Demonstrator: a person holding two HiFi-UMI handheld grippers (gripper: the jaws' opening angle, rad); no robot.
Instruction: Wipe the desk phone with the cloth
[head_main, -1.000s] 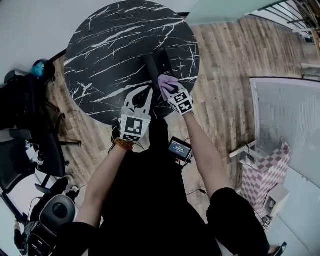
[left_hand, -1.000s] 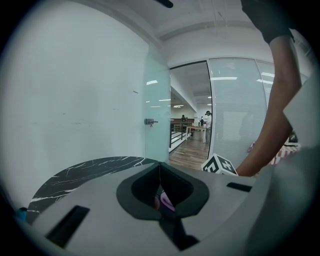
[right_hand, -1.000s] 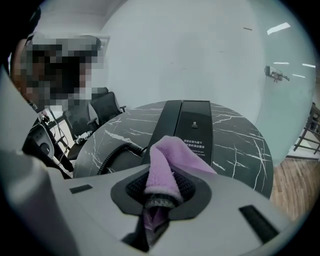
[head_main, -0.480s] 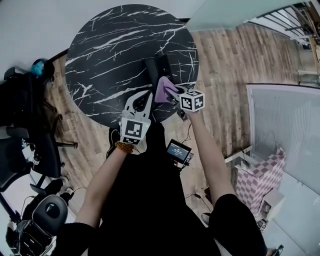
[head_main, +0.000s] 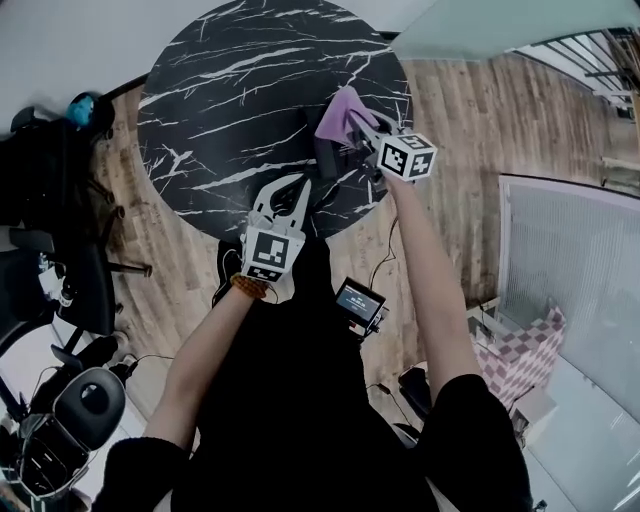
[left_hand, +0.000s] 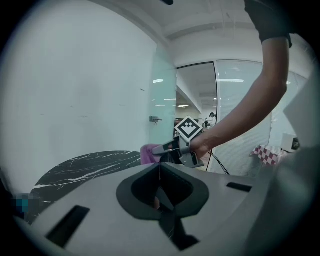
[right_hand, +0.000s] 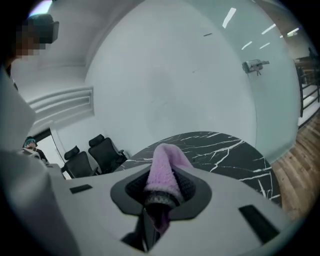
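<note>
One cloth (head_main: 343, 112), one phone (head_main: 322, 158), two claws (head_main: 290, 190) (head_main: 358, 122)

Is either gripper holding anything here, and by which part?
The right gripper pinches the fuzzy lilac cloth by one bunched end; the rest bulges forward past the jaws. The left gripper holds nothing.

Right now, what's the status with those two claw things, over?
Right gripper shut on purple cloth, above desk phone on black table. Left gripper shut, empty, at table's near edge. Nothing seen in the way.
</note>
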